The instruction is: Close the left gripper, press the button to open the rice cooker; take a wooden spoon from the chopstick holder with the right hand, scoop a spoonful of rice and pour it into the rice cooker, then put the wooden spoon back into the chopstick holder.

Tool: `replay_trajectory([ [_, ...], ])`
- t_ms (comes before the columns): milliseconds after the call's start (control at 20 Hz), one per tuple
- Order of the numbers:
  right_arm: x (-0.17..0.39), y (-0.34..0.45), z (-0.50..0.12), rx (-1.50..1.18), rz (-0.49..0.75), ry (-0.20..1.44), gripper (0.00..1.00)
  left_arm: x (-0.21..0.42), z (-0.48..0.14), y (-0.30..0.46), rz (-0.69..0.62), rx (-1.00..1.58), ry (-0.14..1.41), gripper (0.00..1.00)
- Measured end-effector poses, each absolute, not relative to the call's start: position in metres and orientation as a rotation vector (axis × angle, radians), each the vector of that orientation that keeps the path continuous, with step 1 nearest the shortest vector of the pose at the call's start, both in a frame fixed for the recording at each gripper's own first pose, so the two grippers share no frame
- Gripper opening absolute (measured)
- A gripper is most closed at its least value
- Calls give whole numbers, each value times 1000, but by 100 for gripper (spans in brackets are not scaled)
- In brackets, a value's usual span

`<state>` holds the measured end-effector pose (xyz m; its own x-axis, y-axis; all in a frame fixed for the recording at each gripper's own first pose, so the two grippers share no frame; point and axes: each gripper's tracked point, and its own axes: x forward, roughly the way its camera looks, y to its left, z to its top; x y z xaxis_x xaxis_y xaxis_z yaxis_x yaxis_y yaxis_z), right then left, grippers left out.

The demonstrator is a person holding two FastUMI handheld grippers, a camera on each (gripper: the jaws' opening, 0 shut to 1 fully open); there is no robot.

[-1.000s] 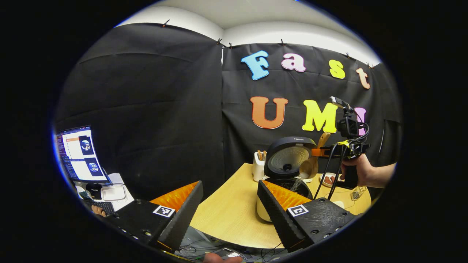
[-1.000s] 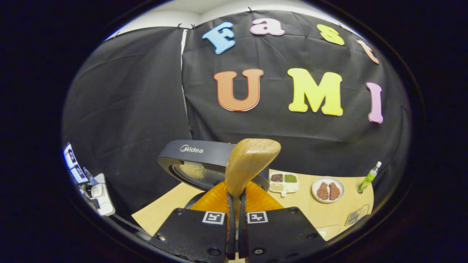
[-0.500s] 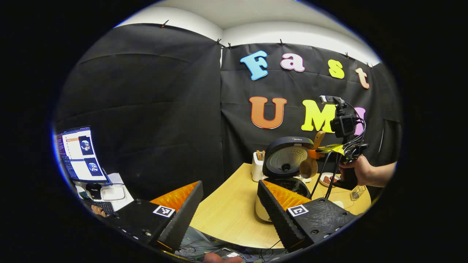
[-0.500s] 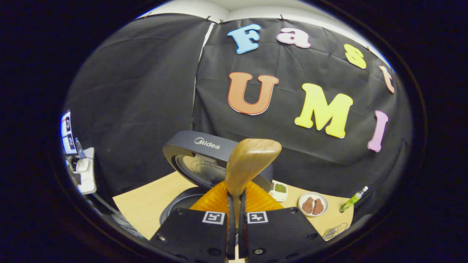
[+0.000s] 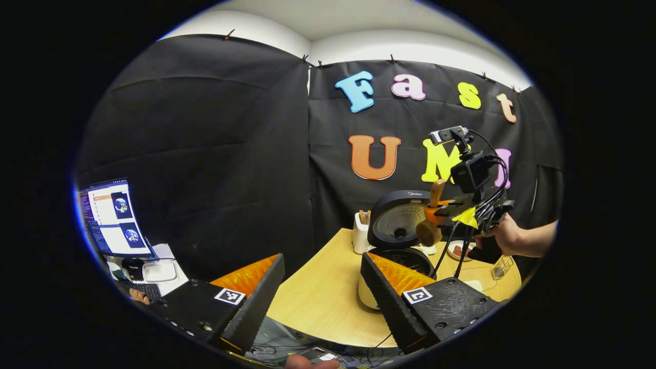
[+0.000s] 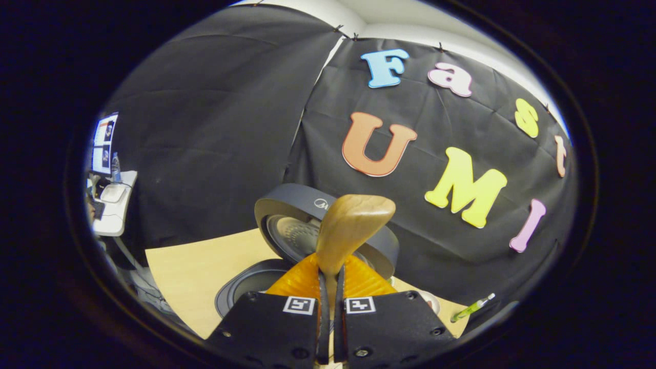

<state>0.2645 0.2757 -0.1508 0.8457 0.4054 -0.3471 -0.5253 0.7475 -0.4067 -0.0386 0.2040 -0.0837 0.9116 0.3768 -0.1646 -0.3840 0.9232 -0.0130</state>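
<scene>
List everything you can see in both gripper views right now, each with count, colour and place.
Rice cooker: one, dark lid raised, pale body, on the table's far side.
Wooden spoon: one, light wood, clamped in the right gripper, over the cooker.
Chopstick holder: one, white, on the table just left of the cooker in the left gripper view.
Plate: one, white, with brownish food, behind the cables.
Bottle: one, green, lying at the table's right edge.
Table: one, light wood, round-edged.
Monitor: one, lit, far left.
Left gripper: open, off the table's near edge.
Right gripper: shut on the spoon's handle.
Hand: one, holding the right gripper.
</scene>
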Motion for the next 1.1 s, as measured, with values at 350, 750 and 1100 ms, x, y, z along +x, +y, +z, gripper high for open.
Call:
replay_trajectory([
  [350, 246, 256, -137, -375, 527, 259, 8, -40, -76, 183, 364, -30, 168, 96],
  [750, 231, 164, -98, -171, 475, 259, 8, -19, -62, 128, 300, -1, 164, 96],
  [1100, 242, -3, -86, -52, 279, 246, 9, 18, -42, 67, 237, 11, 152, 96],
])
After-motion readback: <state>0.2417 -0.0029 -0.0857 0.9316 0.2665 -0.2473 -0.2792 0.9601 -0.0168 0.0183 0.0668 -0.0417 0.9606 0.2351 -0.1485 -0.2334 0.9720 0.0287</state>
